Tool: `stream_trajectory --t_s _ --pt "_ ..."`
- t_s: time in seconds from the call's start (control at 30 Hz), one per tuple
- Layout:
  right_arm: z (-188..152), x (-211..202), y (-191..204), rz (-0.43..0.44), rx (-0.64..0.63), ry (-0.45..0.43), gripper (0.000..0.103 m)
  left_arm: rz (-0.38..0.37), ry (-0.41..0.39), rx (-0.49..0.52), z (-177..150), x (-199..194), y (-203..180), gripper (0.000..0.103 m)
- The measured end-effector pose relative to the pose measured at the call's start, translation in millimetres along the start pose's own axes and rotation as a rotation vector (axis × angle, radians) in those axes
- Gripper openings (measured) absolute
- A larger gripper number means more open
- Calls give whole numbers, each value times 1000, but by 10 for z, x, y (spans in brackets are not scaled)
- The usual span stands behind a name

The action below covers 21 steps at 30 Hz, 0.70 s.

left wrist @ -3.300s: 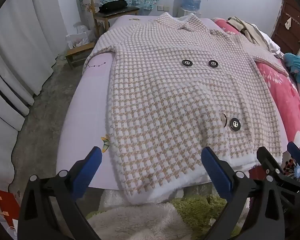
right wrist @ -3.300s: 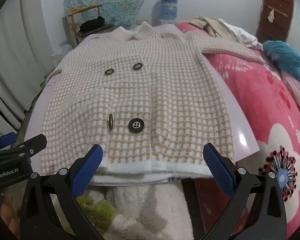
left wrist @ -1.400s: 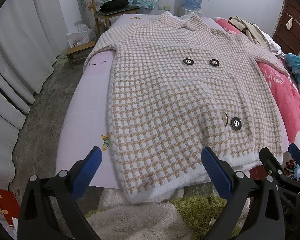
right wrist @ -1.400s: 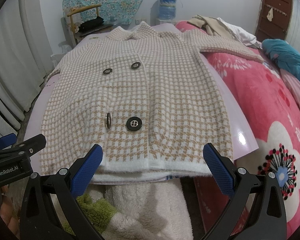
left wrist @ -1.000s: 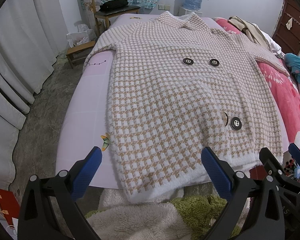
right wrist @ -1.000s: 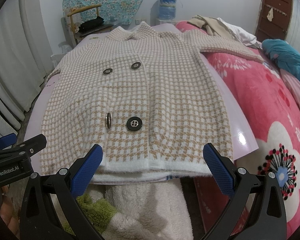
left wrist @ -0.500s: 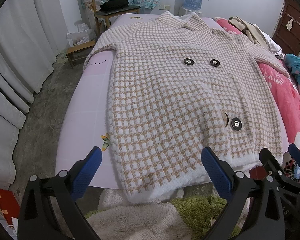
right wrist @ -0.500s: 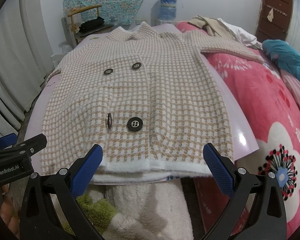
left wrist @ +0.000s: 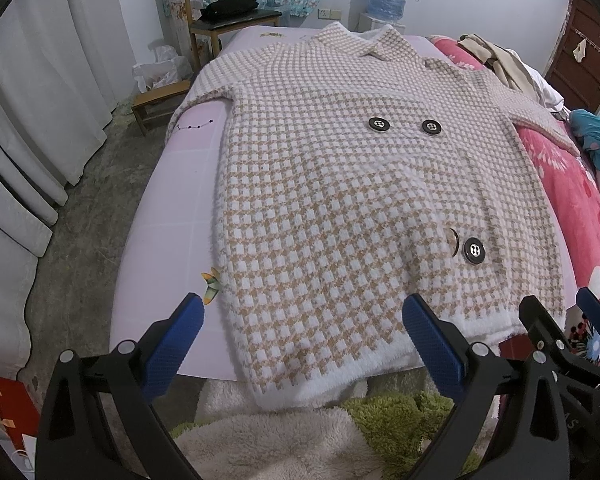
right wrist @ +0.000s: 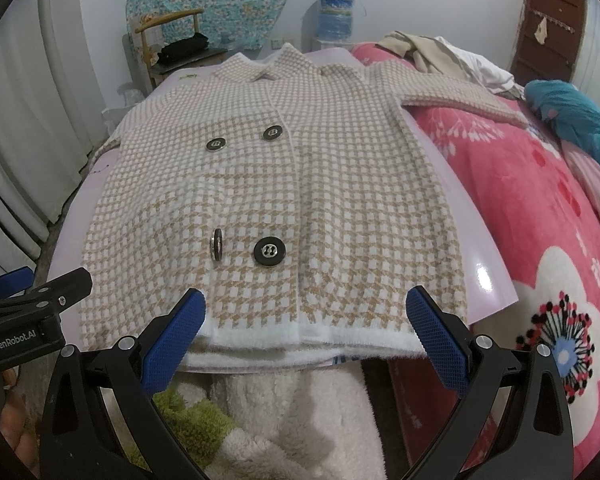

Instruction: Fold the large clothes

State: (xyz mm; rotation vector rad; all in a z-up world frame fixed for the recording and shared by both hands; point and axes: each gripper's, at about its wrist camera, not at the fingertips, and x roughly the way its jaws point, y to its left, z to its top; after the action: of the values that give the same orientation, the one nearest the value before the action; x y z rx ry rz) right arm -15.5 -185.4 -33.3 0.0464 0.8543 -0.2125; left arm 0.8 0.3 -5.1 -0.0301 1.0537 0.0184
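My left tool (left wrist: 302, 326) has its blue pads spread wide apart and grips nothing; it hangs just short of the near edge of the bed (left wrist: 160, 240), in front of the coat's hem. My right tool (right wrist: 306, 320) is just as wide open and empty, at the same near edge, beside the left one. The checked coat (left wrist: 340, 200) lies flat, front up and buttoned, along the bed's left side on a lilac sheet, collar at the far edge, hem hanging slightly over the near edge. One sleeve reaches right across the pink blanket (right wrist: 540, 220). Fluffy green and white fabric (left wrist: 300, 432) lies below the tools. A wooden chair (left wrist: 220, 12) stands beyond the far left corner.
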Motion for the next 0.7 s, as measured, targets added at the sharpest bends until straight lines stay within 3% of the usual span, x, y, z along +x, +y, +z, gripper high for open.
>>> stream_trajectory --t_s 0.7 --pt "465 372 -59 -52 2 -40 96 68 -48 24 473 326 146 98"
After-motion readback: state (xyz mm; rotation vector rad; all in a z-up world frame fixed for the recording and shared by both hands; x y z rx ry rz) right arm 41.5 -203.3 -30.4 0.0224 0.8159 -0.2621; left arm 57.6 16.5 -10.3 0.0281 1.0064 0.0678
